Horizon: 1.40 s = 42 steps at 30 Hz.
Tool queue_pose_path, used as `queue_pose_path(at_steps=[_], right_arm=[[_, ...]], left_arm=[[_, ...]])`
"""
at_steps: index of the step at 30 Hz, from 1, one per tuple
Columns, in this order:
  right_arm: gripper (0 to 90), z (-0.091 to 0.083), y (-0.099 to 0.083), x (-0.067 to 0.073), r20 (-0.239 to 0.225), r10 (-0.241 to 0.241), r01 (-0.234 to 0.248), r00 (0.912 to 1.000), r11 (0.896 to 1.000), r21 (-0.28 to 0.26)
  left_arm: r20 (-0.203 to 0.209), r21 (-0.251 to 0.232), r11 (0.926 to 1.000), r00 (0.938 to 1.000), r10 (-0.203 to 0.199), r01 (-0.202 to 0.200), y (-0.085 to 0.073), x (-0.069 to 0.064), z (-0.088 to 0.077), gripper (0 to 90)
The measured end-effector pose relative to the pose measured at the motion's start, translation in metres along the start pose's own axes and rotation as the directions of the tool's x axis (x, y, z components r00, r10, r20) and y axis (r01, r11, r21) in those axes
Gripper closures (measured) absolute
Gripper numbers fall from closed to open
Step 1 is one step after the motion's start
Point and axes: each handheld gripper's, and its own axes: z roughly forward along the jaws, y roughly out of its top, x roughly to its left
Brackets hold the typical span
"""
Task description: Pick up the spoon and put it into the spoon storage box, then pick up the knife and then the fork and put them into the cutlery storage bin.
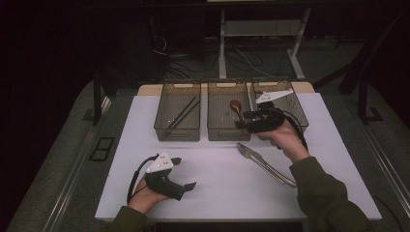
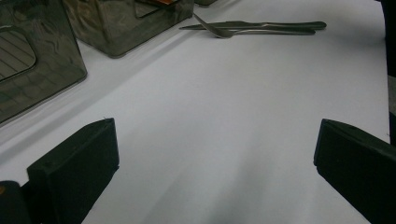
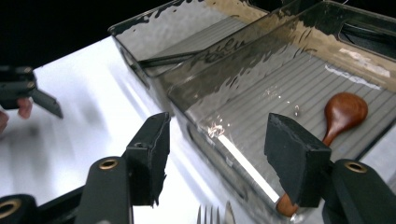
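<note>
A brown wooden spoon (image 1: 236, 107) (image 3: 343, 114) lies in the middle one of three dark see-through bins (image 1: 225, 134) (image 3: 261, 60). My right gripper (image 1: 240, 122) (image 3: 215, 154) hovers at that bin's front right corner, open, with nothing pressed between its pads; the bin's front wall shows in the gap. A metal fork and knife (image 1: 263, 162) (image 2: 252, 28) lie side by side on the white table, just in front of the right hand. Near the front left of the table my left gripper (image 1: 186, 173) (image 2: 215, 158) is held low, open wide over bare table.
The left bin (image 1: 176, 133) (image 3: 187, 28) holds dark chopsticks (image 1: 183, 113) (image 3: 168, 58). The right bin (image 1: 296, 111) stands behind the right hand. The white tabletop (image 1: 217, 193) has free room in the middle and front. Table legs and cables are beyond the far edge.
</note>
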Motion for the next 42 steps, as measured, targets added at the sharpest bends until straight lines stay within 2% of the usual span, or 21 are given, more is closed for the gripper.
queue_pose_path(at_steps=[5, 17, 21, 27, 29, 32, 34, 36, 40, 42], right_arm=[[39.3, -0.014, -0.013, 0.004, -0.001, -0.007, 0.007, 1.0000, 1.000, -0.016], [38.5, -0.044, -0.047, 0.011, 0.001, -0.018, 0.018, 0.9998, 1.000, 0.000], [38.4, -0.049, -0.059, 0.011, 0.007, -0.005, 0.005, 1.0000, 1.000, 0.013], [37.3, -0.052, -0.074, 0.009, 0.030, -0.001, -0.001, 0.9996, 0.998, 0.064], [36.1, -0.053, -0.077, 0.008, 0.028, 0.015, -0.017, 0.9995, 0.996, 0.082], [34.7, -0.055, -0.081, 0.007, 0.053, 0.023, -0.028, 0.9983, 0.995, 0.100], [36.7, -0.055, -0.083, 0.005, 0.069, 0.029, -0.037, 0.9972, 0.993, 0.116], [37.2, -0.055, -0.085, 0.004, 0.063, 0.029, -0.037, 0.9976, 0.991, 0.131], [38.0, -0.053, -0.085, 0.002, 0.076, 0.031, -0.045, 0.9966, 0.983, 0.178], [38.0, -0.052, -0.085, 0.001, 0.073, 0.038, -0.053, 0.9966, 0.975, 0.217]], left_arm=[[-0.001, -0.002, 1.0000, 1.0000, 0.001, -0.001, 0.000, 0.000, 0.000, 0.0], [-0.006, -0.001, 1.0000, 1.0000, -0.003, 0.003, 0.000, 0.000, -0.001, 0.0], [-0.007, -0.003, 1.0000, 1.0000, -0.006, 0.006, -0.001, 0.001, -0.001, 0.0], [-0.013, -0.002, 1.0000, 0.9999, 0.000, 0.000, -0.001, -0.001, -0.003, 0.0], [-0.014, -0.005, 1.0000, 0.9999, 0.001, -0.001, 0.000, -0.001, -0.003, 0.0], [-0.015, 0.001, 1.0000, 0.9999, 0.004, -0.004, 0.000, -0.002, -0.003, 0.0], [-0.017, 0.000, 1.0000, 0.9998, 0.006, -0.006, 0.000, -0.003, -0.002, 0.0], [-0.018, 0.000, 1.0000, 0.9998, 0.004, -0.005, 0.001, -0.003, -0.002, 0.0], [-0.015, 0.004, 1.0000, 0.9999, 0.005, -0.005, 0.000, -0.003, -0.002, 0.0], [-0.015, 0.002, 1.0000, 0.9999, 0.004, -0.004, 0.000, -0.002, -0.002, 0.0]])
